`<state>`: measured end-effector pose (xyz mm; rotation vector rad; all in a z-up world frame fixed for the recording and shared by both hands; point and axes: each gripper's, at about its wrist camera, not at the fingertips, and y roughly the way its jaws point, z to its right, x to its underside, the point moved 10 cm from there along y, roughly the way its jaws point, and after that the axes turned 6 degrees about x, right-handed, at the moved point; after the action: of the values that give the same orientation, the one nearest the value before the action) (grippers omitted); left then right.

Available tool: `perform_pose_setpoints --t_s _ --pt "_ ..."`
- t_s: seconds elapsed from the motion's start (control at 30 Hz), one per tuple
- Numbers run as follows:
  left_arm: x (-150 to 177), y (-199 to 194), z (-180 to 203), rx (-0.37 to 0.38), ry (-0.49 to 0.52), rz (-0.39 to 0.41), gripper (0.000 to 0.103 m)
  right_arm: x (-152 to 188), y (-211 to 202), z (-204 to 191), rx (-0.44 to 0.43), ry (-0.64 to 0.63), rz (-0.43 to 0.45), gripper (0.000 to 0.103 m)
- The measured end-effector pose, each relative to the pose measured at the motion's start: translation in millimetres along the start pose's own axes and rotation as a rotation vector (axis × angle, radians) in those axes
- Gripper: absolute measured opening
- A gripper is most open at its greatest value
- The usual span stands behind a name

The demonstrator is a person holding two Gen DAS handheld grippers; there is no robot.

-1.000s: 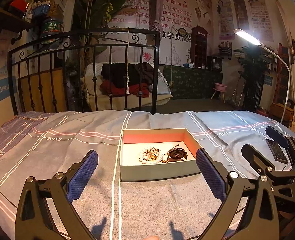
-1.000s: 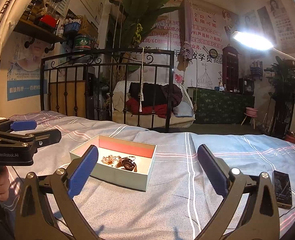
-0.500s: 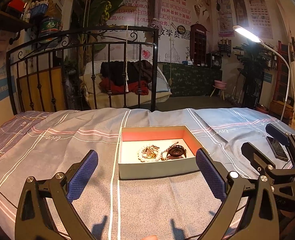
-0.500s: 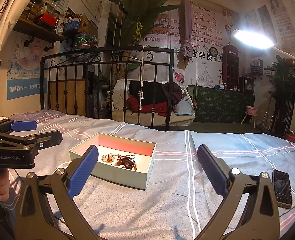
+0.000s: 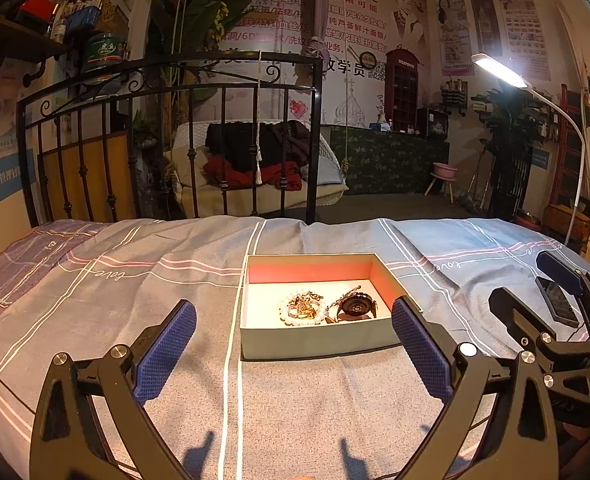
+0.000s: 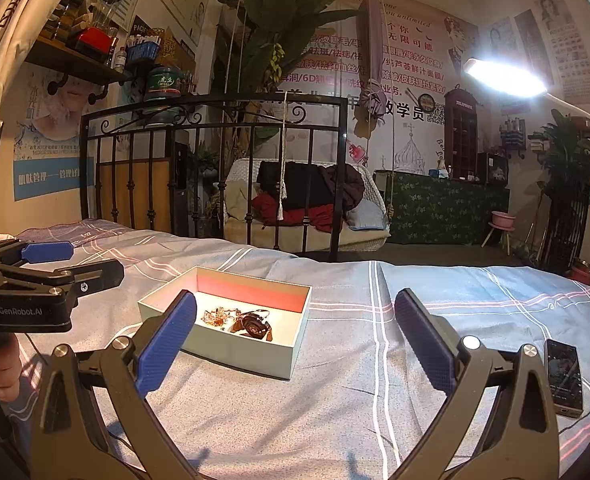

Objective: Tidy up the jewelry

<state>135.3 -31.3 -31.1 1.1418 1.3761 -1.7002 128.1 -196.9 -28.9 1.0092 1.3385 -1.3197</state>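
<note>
Left wrist view: my left gripper [image 5: 293, 332] hangs low over the striped bedspread [image 5: 95, 300], its blue-padded fingers [image 5: 165, 354] spread wide and holding nothing. Straight ahead, between the two fingers and a little beyond their tips, sits the open jewelry box [image 5: 319, 344], pale outside with a red inner wall. It rests on the bedspread short of the foot edge by the iron bed frame [image 5: 167, 92]. Inside, near the front wall, lies a tangle of gold chain with a white bead bracelet [image 5: 301, 309], and just to its right, touching it, a dark round watch [image 5: 357, 306]. My right finger's tip overlaps the box's front right corner in this view; I cannot tell whether it touches.

From the right wrist camera, my right gripper [image 6: 295, 334] is also fully open and empty, above the bedspread. The box lies ahead and to the left, its near left corner behind my left finger [image 6: 167, 346]. A dark phone [image 6: 563, 376] lies flat near the bed's right edge, just beyond my right finger. My hand [image 6: 3, 372] grips the left tool at the far left.
</note>
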Motion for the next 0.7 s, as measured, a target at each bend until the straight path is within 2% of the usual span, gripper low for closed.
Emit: perform_pose_setpoints --t_s 0.7 --pt "1.2 -1.7 4.9 -0.005 0.005 -0.004 0.096 -0.3 1.3 -4.3 -0.021 -0.009 -0.012 0.098"
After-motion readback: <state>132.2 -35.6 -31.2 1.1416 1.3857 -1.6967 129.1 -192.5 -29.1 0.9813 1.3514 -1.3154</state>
